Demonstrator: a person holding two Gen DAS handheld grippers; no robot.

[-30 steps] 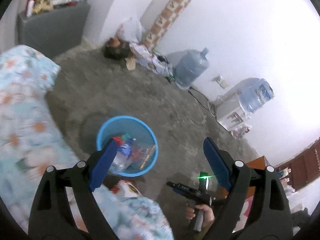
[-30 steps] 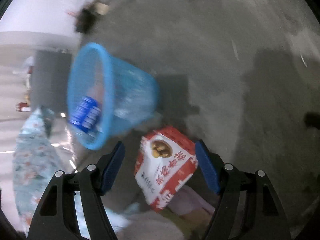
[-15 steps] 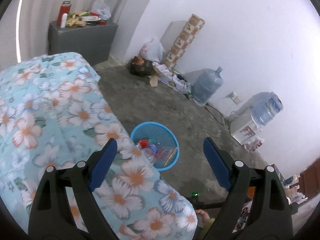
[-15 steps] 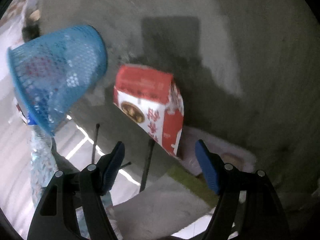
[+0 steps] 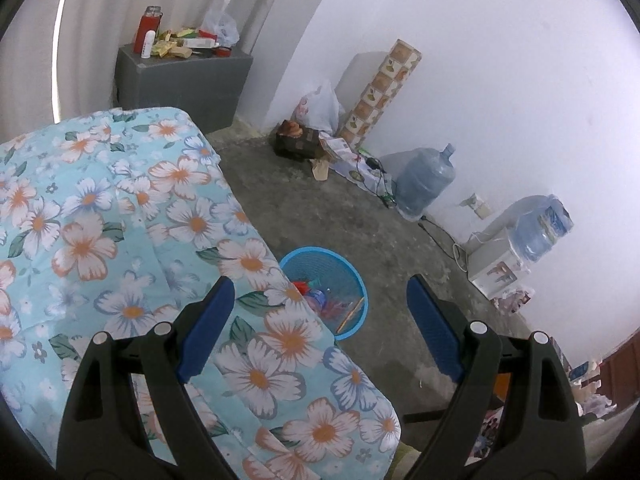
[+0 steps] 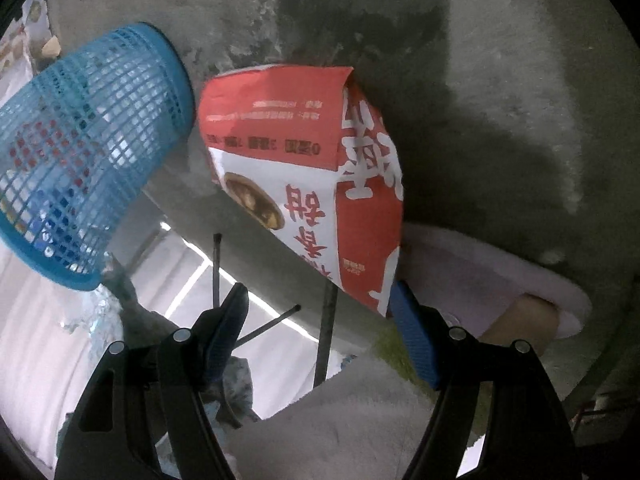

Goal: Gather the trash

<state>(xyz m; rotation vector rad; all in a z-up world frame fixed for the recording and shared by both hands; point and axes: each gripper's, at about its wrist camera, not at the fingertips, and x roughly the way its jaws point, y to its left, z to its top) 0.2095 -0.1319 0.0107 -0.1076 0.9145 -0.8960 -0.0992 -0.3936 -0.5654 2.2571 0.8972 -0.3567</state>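
You're reaching for the red carton [image 6: 304, 176], on the floor at 3 o'clock of the blue basket [image 6: 80, 152]. Your right gripper [image 6: 320, 320] is spread, empty, one finger beside it; the left gripper [image 5: 320, 320] spread, idle. Next, straddle the carton and close.

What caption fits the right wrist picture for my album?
Open right gripper reaches toward a red and white carton beside the blue basket.

Left hand-held gripper [image 5: 320, 326] gapes above floral bedspread [image 5: 120, 220], blue basket [image 5: 344, 276] beyond.
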